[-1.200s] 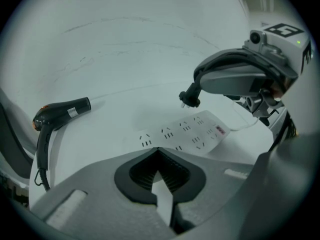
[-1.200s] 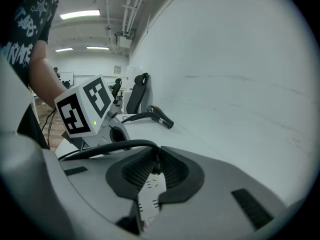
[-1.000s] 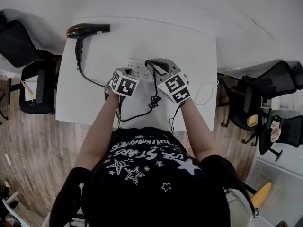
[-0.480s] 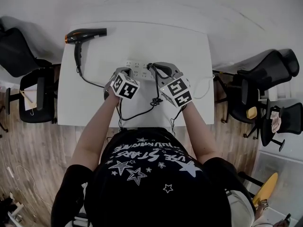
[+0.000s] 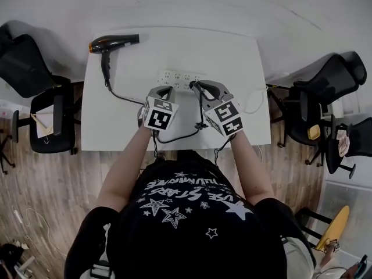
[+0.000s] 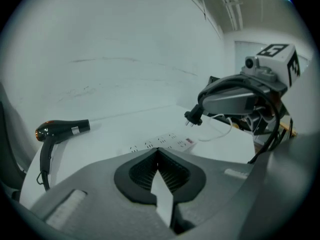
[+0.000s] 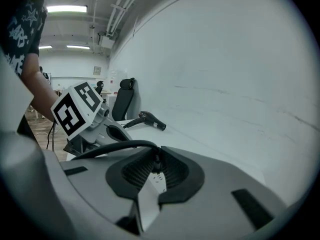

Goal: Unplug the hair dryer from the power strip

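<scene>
Black hair dryer, orange end; black plug in right gripper

Wears a black T-shirt printed with white stars and white lettering, filling the lower middle of the head view; short sleeves. Carries a grey moulded left tool and right tool, each topped by a white cube with black square markers. Shows black ribbed pads set in smooth grey jaws. Trails thin black cables from the tools' rear ends.
</scene>
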